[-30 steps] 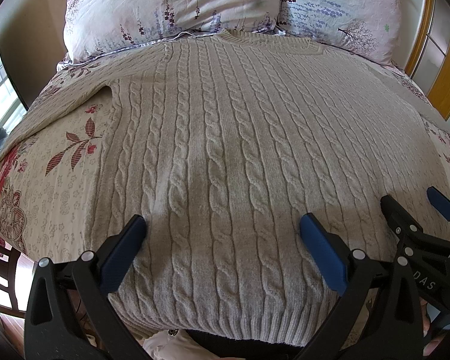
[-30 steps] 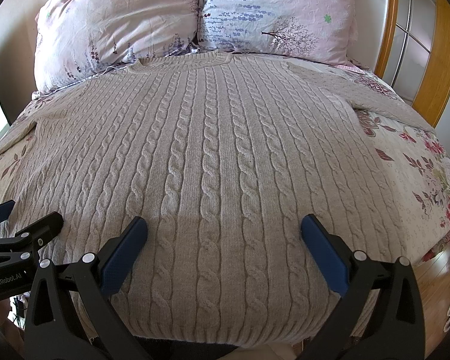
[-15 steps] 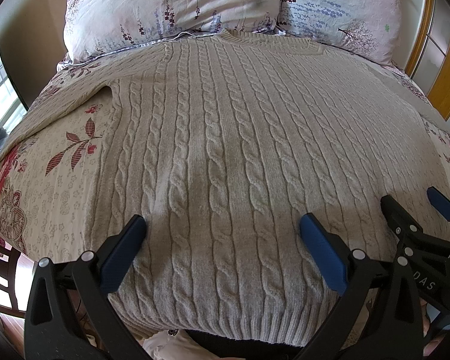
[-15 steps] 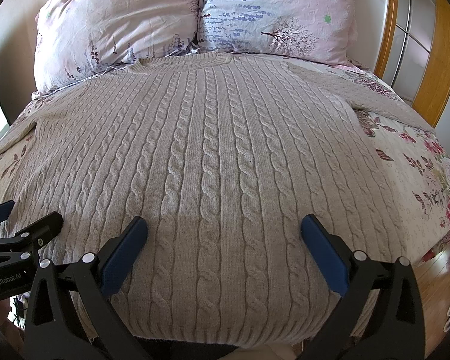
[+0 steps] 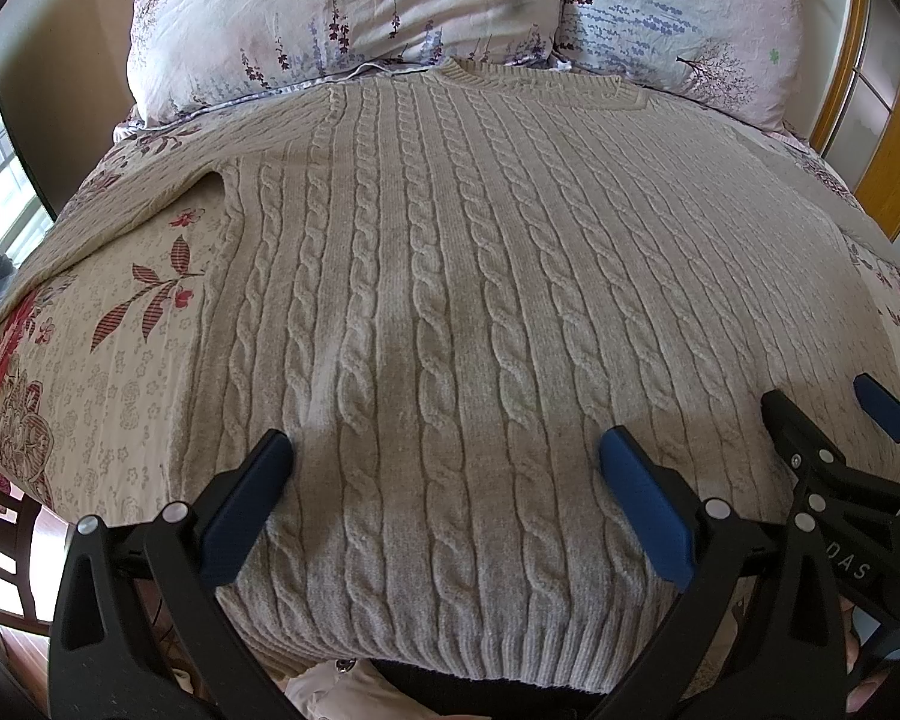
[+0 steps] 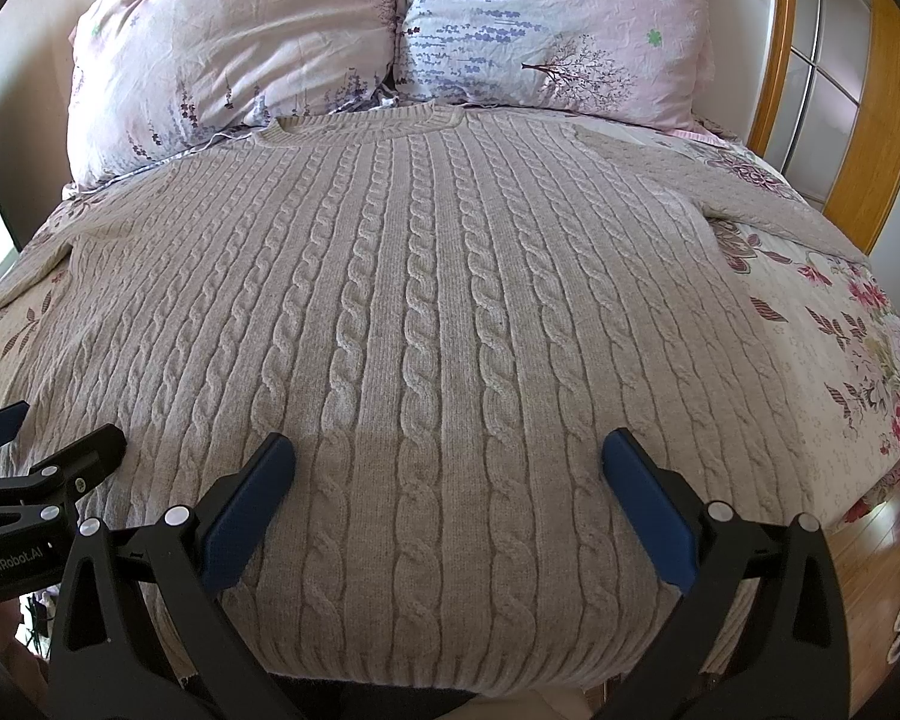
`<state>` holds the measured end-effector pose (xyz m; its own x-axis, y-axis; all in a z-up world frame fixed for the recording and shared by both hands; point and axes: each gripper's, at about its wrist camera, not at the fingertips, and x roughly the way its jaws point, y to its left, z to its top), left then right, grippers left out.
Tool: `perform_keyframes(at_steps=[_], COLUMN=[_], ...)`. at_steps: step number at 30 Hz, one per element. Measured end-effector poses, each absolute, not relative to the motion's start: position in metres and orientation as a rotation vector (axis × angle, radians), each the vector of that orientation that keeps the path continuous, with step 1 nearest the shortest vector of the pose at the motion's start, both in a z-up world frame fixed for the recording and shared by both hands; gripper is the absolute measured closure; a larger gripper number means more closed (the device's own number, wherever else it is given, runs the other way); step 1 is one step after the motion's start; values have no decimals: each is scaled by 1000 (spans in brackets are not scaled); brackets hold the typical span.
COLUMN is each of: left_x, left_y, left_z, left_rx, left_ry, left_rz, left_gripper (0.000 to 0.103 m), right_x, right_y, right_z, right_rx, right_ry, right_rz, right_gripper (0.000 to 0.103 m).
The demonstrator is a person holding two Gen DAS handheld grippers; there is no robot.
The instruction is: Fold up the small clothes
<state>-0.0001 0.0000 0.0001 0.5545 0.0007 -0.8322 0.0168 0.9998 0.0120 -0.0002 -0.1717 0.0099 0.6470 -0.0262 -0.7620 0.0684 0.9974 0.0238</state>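
Note:
A beige cable-knit sweater (image 5: 450,276) lies flat, front up, on the bed, collar toward the pillows and hem at the near edge. It also fills the right wrist view (image 6: 426,300), with both sleeves spread out sideways. My left gripper (image 5: 444,480) is open and empty, hovering above the sweater's lower left part near the hem. My right gripper (image 6: 447,483) is open and empty above the lower right part. Each gripper shows at the other view's edge: the right gripper (image 5: 834,420) and the left gripper (image 6: 42,438).
Two floral pillows (image 6: 402,30) lean at the head of the bed. A flowered sheet (image 5: 102,360) covers the bed on either side of the sweater. A wooden door frame (image 6: 870,90) stands at the right, and wooden floor (image 6: 882,570) lies below the bed's right edge.

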Motion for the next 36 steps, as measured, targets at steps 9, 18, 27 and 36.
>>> perform_keyframes(at_steps=[9,18,27,36], left_x=[0,0,0,12], left_y=[0,0,-1,0], left_z=[0,0,-2,0], left_rx=[19,20,28,45], left_ry=[983,985,990,976], left_rz=[-10,-10,-17,-22], left_gripper=[2,2,2,2], right_x=[0,0,4,9], right_y=[-172,-171,-172,-184], right_z=[10,10,10,10], right_rx=[52,50,25,-8], right_ry=[866,867,877,839], right_rz=[-54,-53,-15,109], right_gripper=[1,1,1,1])
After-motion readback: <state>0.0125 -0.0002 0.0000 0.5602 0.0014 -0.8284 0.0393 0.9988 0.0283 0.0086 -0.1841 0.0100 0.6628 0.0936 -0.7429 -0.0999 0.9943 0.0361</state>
